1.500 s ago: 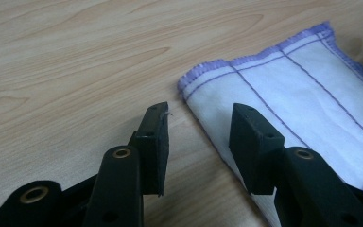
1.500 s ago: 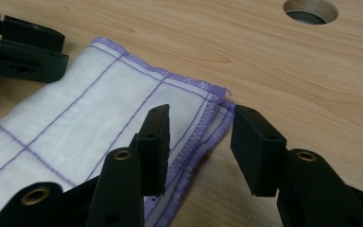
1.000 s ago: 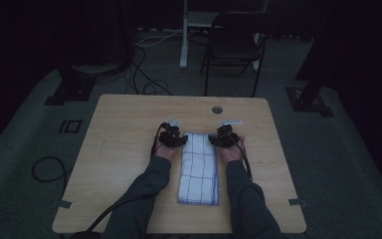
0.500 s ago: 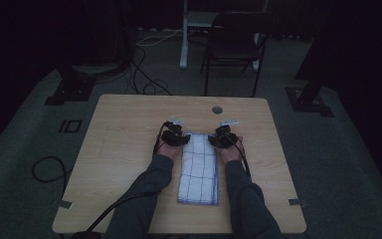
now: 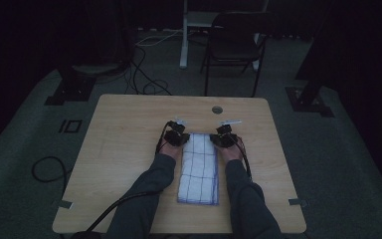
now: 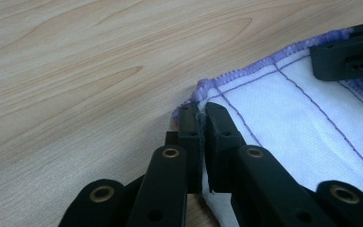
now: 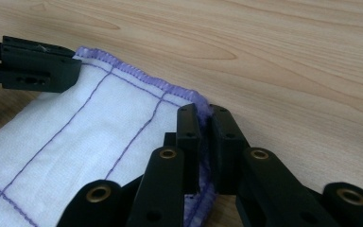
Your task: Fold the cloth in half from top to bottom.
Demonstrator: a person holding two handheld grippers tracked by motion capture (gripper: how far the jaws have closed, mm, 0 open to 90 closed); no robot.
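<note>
My left gripper (image 6: 201, 124) and right gripper (image 7: 205, 125) are each clamped on a far corner of the cloth (image 5: 199, 168), whose long axis runs back from both toward me, each gripper equally near.

light wooden table (image 5: 129, 149); folded white cloth with purple grid (image 5: 199, 172) flat near front middle

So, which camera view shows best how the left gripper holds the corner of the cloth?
The left gripper view: the left gripper has its jaws shut on the purple-hemmed corner of the cloth, seen close. The high view shows this gripper small and dim at the cloth's far end. The right gripper view shows it from the side.
</note>
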